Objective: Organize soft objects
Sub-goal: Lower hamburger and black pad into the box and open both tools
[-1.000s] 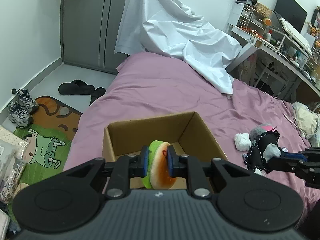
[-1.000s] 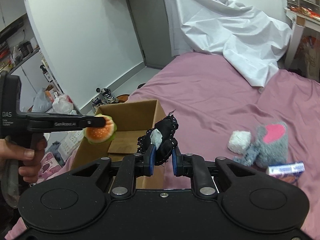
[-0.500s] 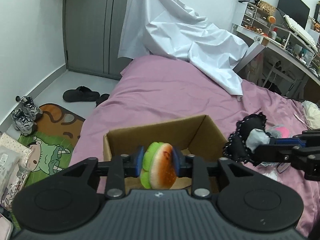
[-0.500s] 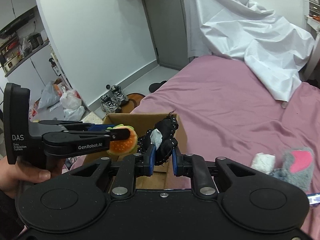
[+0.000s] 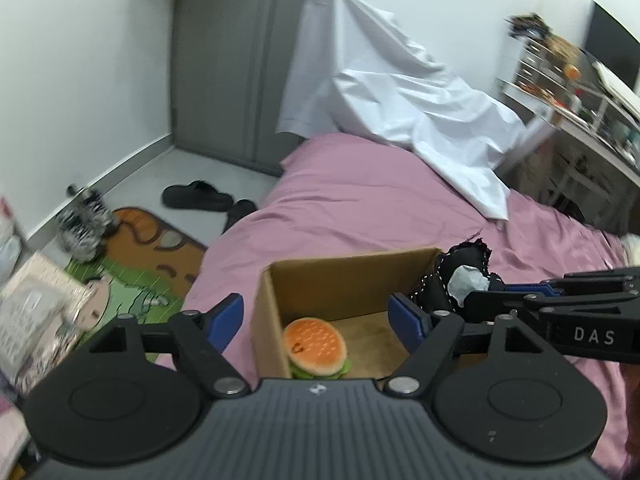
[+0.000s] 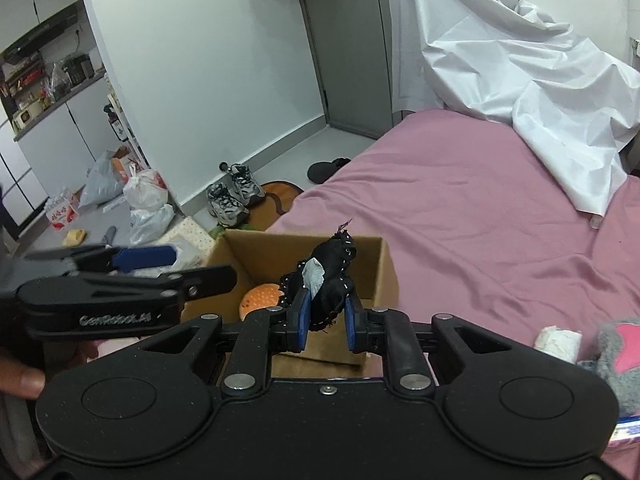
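Observation:
A plush burger [image 5: 316, 347] lies on the floor of the open cardboard box [image 5: 352, 280] on the pink bed. My left gripper [image 5: 318, 318] hangs over the box, its jaws opening wide with nothing between them. The burger [image 6: 258, 298] shows orange inside the box [image 6: 384, 268] in the right wrist view too. My right gripper [image 6: 325, 316] is shut on a black plush toy [image 6: 330, 276] with white stitching and a white patch, held above the box's right side. The same toy [image 5: 460, 280] shows at the box's right wall.
A white sheet [image 6: 520, 92] drapes over the bed's far end. A grey and pink plush [image 6: 616, 356] and a white soft lump [image 6: 560, 342] lie on the bed to the right. Shoes [image 6: 232, 196], slippers [image 5: 200, 198], a rug [image 5: 152, 248] and bags [image 6: 140, 196] cover the floor at left.
The left gripper's jaws spread and the burger dropped from them into the box. My right gripper carried the black toy leftwards to above the box.

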Demonstrator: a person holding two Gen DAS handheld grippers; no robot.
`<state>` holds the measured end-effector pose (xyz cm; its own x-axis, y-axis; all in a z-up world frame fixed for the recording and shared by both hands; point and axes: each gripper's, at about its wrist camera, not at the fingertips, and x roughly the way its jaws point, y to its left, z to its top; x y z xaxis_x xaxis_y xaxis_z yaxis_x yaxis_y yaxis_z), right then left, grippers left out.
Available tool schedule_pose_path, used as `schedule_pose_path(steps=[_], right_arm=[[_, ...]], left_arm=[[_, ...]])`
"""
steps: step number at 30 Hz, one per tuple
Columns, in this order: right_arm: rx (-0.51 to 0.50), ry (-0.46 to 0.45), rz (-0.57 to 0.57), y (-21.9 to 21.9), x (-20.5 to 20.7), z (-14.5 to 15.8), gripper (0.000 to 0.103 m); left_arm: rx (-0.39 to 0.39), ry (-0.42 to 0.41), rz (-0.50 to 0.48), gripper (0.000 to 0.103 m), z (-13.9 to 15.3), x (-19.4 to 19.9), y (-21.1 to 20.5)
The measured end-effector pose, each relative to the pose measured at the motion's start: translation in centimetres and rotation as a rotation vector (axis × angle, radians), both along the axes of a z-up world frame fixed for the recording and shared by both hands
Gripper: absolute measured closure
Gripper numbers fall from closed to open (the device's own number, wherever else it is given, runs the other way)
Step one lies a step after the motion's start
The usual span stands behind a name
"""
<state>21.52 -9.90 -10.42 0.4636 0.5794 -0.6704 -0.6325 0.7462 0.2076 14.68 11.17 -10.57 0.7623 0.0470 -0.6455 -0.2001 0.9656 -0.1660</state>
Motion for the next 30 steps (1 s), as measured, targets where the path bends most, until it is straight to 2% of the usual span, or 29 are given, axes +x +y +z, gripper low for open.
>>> schedule_pose_path(steps=[5,7,8,9,12,15,21,30], right_arm=[[0.027,0.007,0.012,0.9,0.1,-0.2,0.082],[0.036,0.013,0.026,1.2,0.0,-0.4,0.069],[0.032,0.013,0.034,1.4,-0.1,-0.5,0.050],[0.027,0.005,0.039,1.5,-0.3,-0.6,0.037],[0.022,-0.018,0.020,1.1,-0.9,-0.2,0.027],[0.042,-0.020,-0.002,-0.1,-1.2,0.6,0.019],[0.062,-0.029,-0.038,-2.9,-2.1,1.9,0.010],[0.058,-0.057,-0.108,-7.5,-3.5,2.4,0.000]], left_arm=[[-0.053,0.007,0.109,0.020,0.2,-1.8,1.0],[-0.059,0.011,0.149,0.019,0.3,-2.6,1.2],[-0.062,0.009,0.162,0.019,0.3,-3.0,1.3],[-0.068,0.005,0.175,0.019,0.4,-3.4,1.4],[-0.090,0.003,0.210,0.018,0.4,-4.7,1.4],[-0.121,0.014,0.225,0.018,0.5,-5.6,1.4],[-0.168,0.025,0.250,0.018,1.0,-6.8,0.7],[-0.096,0.041,0.174,0.017,2.8,-7.1,-2.2]])
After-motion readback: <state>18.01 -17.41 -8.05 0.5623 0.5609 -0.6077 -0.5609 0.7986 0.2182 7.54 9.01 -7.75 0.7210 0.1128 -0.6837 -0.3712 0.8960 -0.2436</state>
